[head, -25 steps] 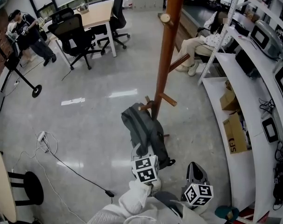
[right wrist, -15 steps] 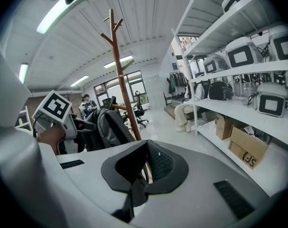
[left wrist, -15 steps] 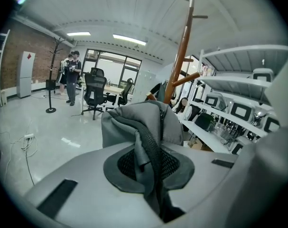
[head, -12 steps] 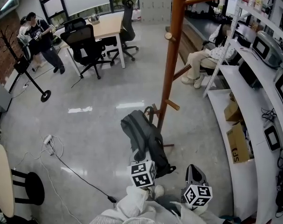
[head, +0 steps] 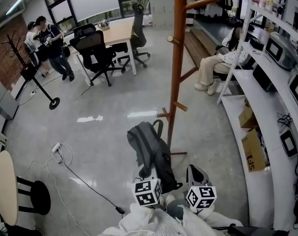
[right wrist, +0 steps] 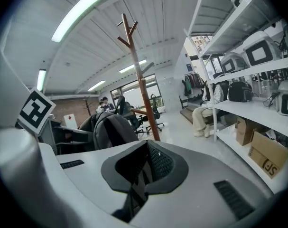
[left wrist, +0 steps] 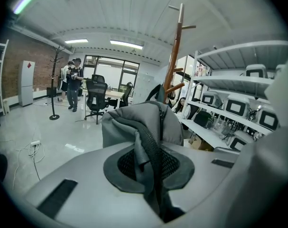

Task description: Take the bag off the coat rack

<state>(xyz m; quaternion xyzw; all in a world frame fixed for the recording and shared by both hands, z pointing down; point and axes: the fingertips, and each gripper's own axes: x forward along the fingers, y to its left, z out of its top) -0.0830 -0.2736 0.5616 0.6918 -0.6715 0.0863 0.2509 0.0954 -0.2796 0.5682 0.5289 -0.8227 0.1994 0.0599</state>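
Note:
The grey backpack (head: 149, 150) hangs low beside the brown wooden coat rack (head: 177, 58), its bottom close to the floor. Its top handle loop (head: 158, 125) stands free just below the rack's lowest peg (head: 163, 115). My left gripper (head: 146, 173) is at the bag's near side. In the left gripper view, that gripper (left wrist: 151, 163) is shut on a grey mesh-backed strap of the backpack (left wrist: 139, 122). My right gripper (head: 194, 173) sits to the right of the bag. In the right gripper view, this gripper (right wrist: 144, 167) is shut with nothing between the pads, and the backpack (right wrist: 113, 129) lies to its left.
White shelves (head: 266, 107) with cardboard boxes (head: 252, 149) and devices run along the right. A person sits by them (head: 212, 65). Two people (head: 45, 38) stand at the far left near a desk (head: 114, 31) with office chairs. A cable and power strip (head: 58, 149) lie on the floor; a black stool (head: 33, 198) is at left.
The bag's top has dropped away from the low peg and its handle loop now shows free. Both grippers have drawn back toward me, the right one closer to the left.

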